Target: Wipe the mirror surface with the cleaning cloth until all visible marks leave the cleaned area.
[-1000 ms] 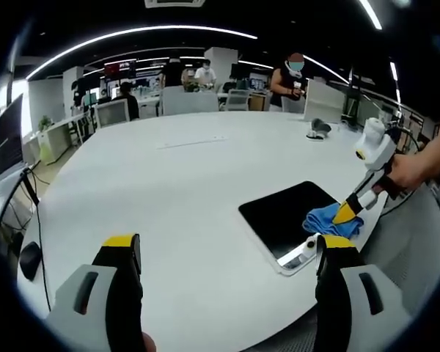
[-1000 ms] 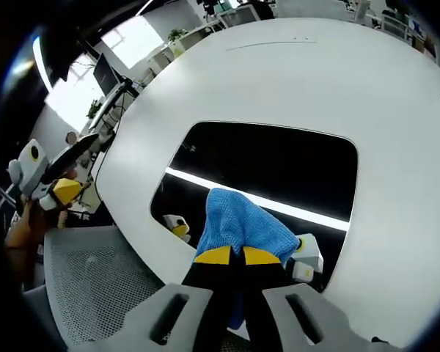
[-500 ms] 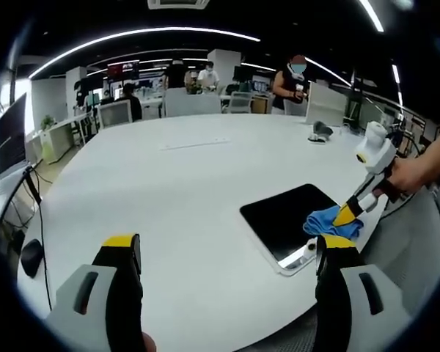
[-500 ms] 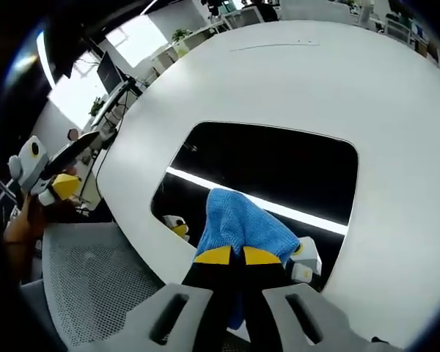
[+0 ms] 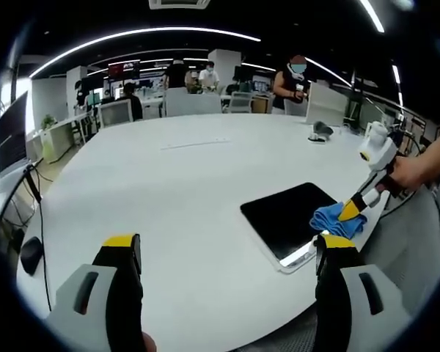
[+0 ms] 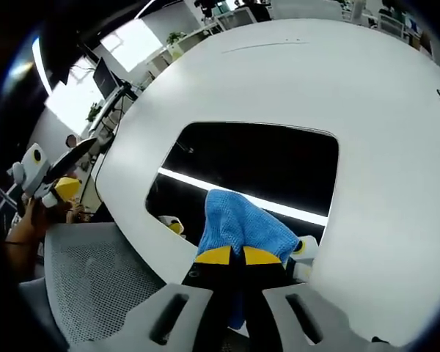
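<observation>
A dark rectangular mirror (image 5: 288, 213) (image 6: 258, 164) lies flat near the edge of the white round table (image 5: 176, 191); it reflects a bright ceiling light strip. My right gripper (image 6: 231, 255) is shut on a blue cleaning cloth (image 6: 238, 221), which rests on the mirror's near part. In the left gripper view that gripper (image 5: 350, 210) comes in from the right, held by a hand, with the cloth (image 5: 335, 221) at the mirror's right corner. My left gripper (image 5: 227, 253) hovers open above the table, well to the left of the mirror, with nothing between its fingers.
A grey mesh chair seat (image 6: 95, 279) sits beside the table's edge. A small dark object (image 5: 319, 130) lies at the table's far side. Desks, chairs and several people fill the room behind. A monitor (image 5: 9, 139) stands at the left.
The cloth and the right gripper have slid slightly along the mirror's near part, towards its right corner. The left gripper has stayed open and nearly still.
</observation>
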The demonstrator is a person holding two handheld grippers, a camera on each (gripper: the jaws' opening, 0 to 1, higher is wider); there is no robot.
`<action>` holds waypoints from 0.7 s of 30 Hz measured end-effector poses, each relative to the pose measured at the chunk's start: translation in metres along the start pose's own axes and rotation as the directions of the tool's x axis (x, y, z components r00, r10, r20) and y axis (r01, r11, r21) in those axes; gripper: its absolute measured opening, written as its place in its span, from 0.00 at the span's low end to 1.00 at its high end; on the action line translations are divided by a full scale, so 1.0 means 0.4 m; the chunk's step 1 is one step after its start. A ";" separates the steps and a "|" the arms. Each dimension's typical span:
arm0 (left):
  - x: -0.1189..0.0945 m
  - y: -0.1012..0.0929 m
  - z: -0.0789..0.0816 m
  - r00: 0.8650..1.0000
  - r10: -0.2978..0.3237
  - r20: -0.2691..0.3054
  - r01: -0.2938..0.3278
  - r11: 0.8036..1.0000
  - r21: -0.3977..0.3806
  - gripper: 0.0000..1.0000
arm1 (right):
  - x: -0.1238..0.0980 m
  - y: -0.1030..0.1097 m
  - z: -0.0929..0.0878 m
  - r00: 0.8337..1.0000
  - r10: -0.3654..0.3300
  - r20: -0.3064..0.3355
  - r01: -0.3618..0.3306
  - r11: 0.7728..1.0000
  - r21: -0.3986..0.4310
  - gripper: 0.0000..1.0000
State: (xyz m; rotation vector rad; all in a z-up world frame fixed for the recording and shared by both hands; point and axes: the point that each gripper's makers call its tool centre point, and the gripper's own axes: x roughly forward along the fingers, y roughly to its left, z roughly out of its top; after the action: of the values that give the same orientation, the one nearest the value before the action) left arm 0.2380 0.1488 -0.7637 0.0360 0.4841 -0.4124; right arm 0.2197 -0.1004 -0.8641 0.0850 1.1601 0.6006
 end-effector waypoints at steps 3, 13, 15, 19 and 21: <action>-0.004 -0.002 0.010 1.000 -0.002 0.011 0.002 1.000 0.006 0.99 | -0.004 -0.012 -0.001 1.000 -0.002 0.002 0.002 1.000 0.021 0.00; -0.016 0.011 -0.005 1.000 0.011 0.013 -0.011 1.000 -0.001 0.99 | -0.021 -0.053 -0.009 1.000 -0.014 0.011 0.013 0.994 0.109 0.00; -0.019 0.009 -0.003 1.000 0.014 0.015 -0.014 1.000 -0.005 0.99 | -0.023 -0.058 -0.010 1.000 -0.015 0.014 0.013 0.992 0.124 0.00; -0.027 0.004 0.003 1.000 0.016 0.021 -0.016 1.000 -0.003 0.99 | -0.022 -0.055 -0.010 1.000 -0.020 0.015 0.018 0.991 0.129 0.00; -0.026 0.008 -0.002 1.000 0.019 0.019 -0.019 1.000 -0.003 0.99 | -0.021 -0.055 -0.010 1.000 -0.019 0.014 0.017 0.992 0.129 0.00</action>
State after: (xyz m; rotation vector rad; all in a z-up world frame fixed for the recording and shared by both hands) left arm 0.2304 0.1557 -0.7597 0.0340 0.4655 -0.3935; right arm 0.2230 -0.1240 -0.8666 0.1887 1.1836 0.5083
